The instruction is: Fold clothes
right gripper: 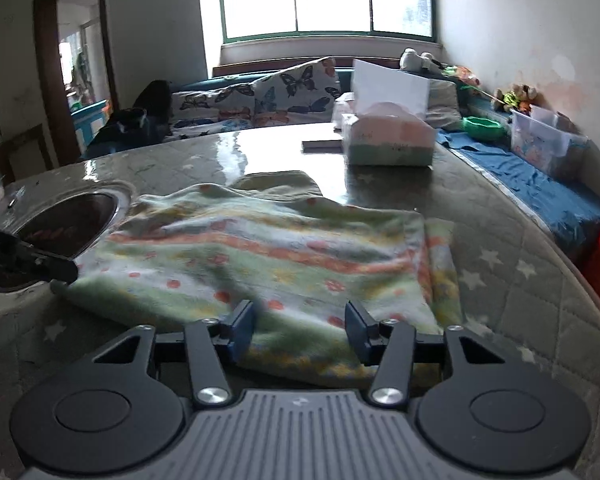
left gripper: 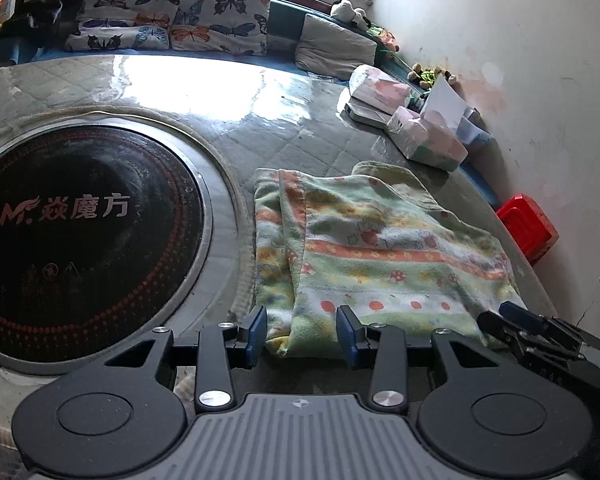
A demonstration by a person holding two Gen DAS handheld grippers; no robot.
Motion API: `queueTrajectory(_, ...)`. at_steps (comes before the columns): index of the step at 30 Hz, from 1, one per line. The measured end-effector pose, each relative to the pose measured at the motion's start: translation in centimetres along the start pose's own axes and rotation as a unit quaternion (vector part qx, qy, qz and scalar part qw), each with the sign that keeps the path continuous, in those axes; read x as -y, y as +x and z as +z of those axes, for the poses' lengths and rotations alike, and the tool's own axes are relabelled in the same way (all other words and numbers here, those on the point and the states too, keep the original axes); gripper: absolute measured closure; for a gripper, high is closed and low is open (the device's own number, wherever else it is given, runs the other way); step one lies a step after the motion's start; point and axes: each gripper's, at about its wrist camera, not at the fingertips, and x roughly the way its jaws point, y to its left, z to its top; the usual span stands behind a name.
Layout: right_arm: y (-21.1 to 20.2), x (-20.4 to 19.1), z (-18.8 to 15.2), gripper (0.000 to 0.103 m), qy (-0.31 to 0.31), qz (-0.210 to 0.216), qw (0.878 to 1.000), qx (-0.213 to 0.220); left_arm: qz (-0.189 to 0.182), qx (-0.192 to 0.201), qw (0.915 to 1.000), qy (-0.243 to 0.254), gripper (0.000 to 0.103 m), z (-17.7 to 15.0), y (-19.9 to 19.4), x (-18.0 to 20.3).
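A green, white and orange patterned cloth [left gripper: 380, 256] lies folded on the round padded table; it also shows in the right wrist view [right gripper: 268, 256]. My left gripper [left gripper: 302, 334] is open, its blue pads either side of the cloth's near left corner, low over it. My right gripper [right gripper: 300, 330] is open, its pads over the cloth's near edge. The right gripper also shows at the cloth's near right corner in the left wrist view [left gripper: 540, 332]. The left gripper's tip shows in the right wrist view [right gripper: 40, 264] at the cloth's left corner.
A black round cooktop [left gripper: 80, 240] is set into the table's middle. Tissue packs [right gripper: 388, 140] and a box stand at the table's far side. Butterfly cushions [left gripper: 172, 20] line a bench behind. A red stool [left gripper: 528, 228] stands at the right by the wall.
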Motion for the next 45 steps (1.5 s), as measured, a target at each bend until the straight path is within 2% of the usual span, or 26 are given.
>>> queueTrajectory(6, 0.5, 1.0, 0.4, 0.047, 0.008, -0.013, 1.0, 0.0, -0.004, -0.004, 1.0, 0.008, 0.062, -0.3, 0.2, 0.4)
queueTrajectory(12, -0.4, 0.6, 0.4, 0.047, 0.02, -0.005, 1.0, 0.009, -0.002, -0.004, 1.0, 0.006, 0.059, -0.6, -0.2, 0.0)
queueTrajectory(13, -0.5, 0.4, 0.3, 0.046, 0.021, -0.002, 1.0, 0.009, 0.0, -0.003, 1.0, 0.007, 0.056, -0.8, -0.3, 0.1)
queueTrajectory(17, -0.6, -0.4, 0.1, 0.033, 0.018, 0.004, 1.0, 0.008, 0.006, -0.002, 0.9999, 0.013, 0.049, -1.4, -0.9, 0.1)
queueTrajectory(22, -1.2, -1.2, -0.1, 0.026, 0.028, 0.009, 1.0, 0.009, 0.019, -0.001, 0.9996, 0.018, 0.038, -1.9, -1.7, 0.1)
queueTrajectory(24, -1.5, -1.5, -0.2, 0.017, 0.032, 0.012, 0.999, 0.009, 0.021, -0.001, 0.9996, 0.02, 0.033, -2.2, -2.0, 0.1)
queueTrajectory(30, -2.2, -3.2, -0.9, 0.006, 0.017, 0.0, 1.0, 0.005, 0.037, 0.001, 0.9986, 0.038, 0.013, -3.4, -2.7, 0.6)
queueTrajectory(38, -3.1, -4.2, -1.6, 0.0, 0.032, -0.018, 0.999, 0.003, 0.058, 0.017, 0.9964, 0.059, 0.0, -4.5, -3.8, 0.9)
queueTrajectory(45, -3.7, -4.8, -2.2, 0.0, 0.034, -0.03, 0.999, -0.001, 0.069, 0.021, 0.9949, 0.071, 0.0, -5.3, -4.3, 1.2)
